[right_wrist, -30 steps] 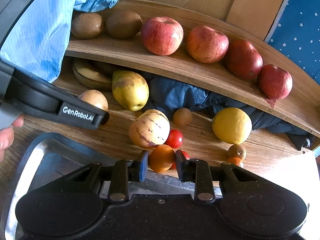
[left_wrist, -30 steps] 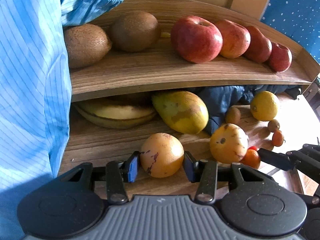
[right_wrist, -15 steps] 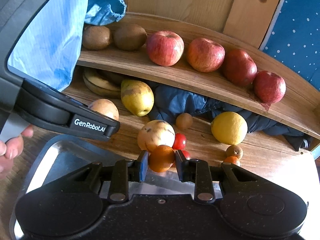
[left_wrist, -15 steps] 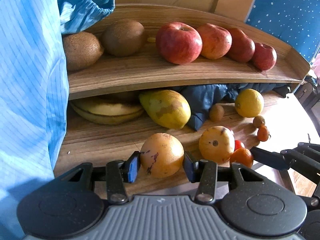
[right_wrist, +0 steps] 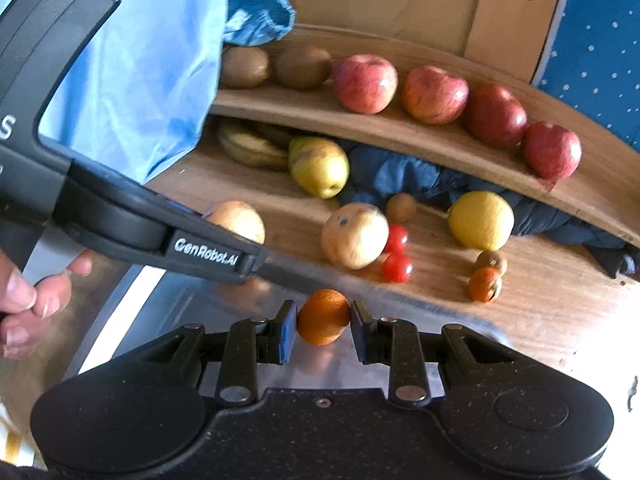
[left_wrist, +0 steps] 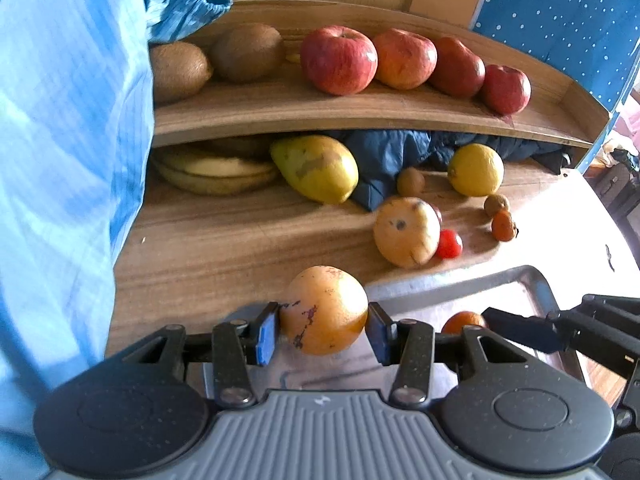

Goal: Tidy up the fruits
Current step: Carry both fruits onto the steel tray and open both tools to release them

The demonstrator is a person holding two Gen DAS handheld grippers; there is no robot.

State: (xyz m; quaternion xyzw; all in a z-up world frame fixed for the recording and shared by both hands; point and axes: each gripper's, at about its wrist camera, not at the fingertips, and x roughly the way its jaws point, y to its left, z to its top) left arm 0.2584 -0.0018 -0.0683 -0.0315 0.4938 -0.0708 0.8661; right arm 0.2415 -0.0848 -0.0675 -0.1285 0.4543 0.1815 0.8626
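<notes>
A: What is each hand-held gripper carrying?

B: The left hand-held gripper is clamped on a speckled yellow fruit; the right hand-held gripper is clamped on a small orange. Both fruits hang over the near edge of the worktop, above a metal tray.

A: So which way is the drop?

B: Straight down, I judge. The tray lies directly beneath both grippers, its long side running along the worktop's front edge. The right one looks nearer the tray's middle, the left nearer its left end.

A: Do the views differ?

B: The right view shows the person's fingers on the left handle. The left view shows the tray's right corner and the orange from the side.
</notes>
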